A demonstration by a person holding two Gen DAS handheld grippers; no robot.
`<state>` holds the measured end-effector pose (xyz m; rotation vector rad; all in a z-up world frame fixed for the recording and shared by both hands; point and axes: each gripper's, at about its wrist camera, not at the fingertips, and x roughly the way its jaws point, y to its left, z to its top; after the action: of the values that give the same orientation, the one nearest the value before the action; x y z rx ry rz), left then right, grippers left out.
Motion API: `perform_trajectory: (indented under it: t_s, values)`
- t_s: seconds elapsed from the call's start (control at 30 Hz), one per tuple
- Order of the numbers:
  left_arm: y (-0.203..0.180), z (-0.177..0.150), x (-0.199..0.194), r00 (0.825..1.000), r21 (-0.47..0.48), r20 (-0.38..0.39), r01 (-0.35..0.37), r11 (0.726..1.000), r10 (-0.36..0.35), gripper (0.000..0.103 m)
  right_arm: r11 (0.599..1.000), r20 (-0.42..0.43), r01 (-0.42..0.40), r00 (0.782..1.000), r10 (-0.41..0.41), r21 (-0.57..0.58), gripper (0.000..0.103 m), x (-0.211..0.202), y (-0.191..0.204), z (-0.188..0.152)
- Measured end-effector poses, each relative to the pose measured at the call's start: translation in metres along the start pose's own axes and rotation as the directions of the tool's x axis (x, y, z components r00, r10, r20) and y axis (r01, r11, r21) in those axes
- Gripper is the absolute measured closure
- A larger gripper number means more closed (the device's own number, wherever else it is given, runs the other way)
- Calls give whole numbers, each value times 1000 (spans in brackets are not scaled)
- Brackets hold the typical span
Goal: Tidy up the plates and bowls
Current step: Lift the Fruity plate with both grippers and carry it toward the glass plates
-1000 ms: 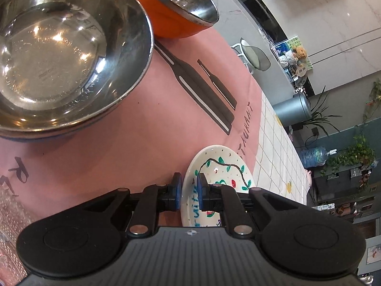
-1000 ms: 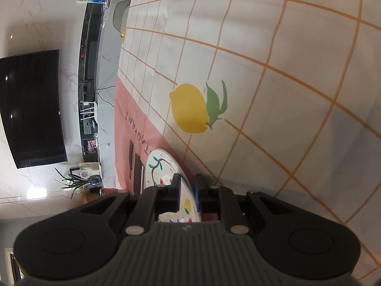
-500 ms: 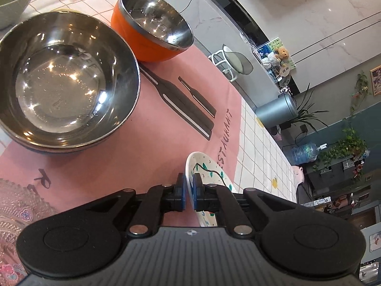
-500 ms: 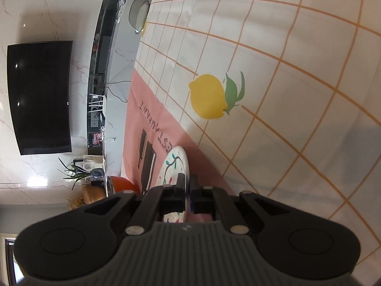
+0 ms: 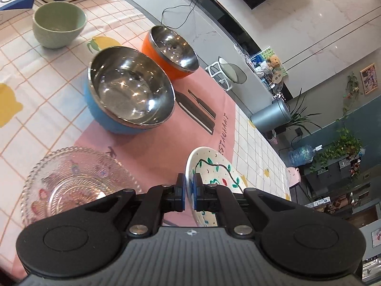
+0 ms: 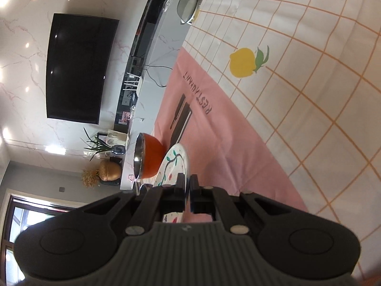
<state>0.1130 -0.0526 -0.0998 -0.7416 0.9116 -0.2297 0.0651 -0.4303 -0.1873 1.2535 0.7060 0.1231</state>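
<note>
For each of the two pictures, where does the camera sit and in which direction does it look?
Left wrist: sits on the left gripper, looks down over the blue bowl, glass plate and painted plate; only its fingers show.
Right wrist: sits on the right gripper, looks across the tablecloth toward the television; only its fingers show.
Shared: the painted plate, gripped by both, and the orange bowl.

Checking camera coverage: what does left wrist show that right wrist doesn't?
Left wrist only: blue bowl with a steel bowl nested in it, green bowl, glass plate, and the left gripper shut on the painted plate.

Right wrist only: the television in full and the right gripper shut on the same plate's rim.

Both: painted plate, orange bowl, pink placemat, lemon tablecloth.
</note>
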Motion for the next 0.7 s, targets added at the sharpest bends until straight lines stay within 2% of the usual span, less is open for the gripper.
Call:
perform_trajectory:
  t_s: [0.4,0.53,0.7]
  values:
    - [53,-7,-71,998,-32,48,-25,999,27,97,989,-94,-50,995,37,-139,101,-3,24,-73]
    - [73,-4,-82,996,-54,69,-47,997,50,97,987,-129,-50,991,30,-155,101,10,28,-90]
    - [93,-3,-78,994,-65,71,-79,995,83,97,982,-167,-28,986,-3,-185,101,32,28,-105]
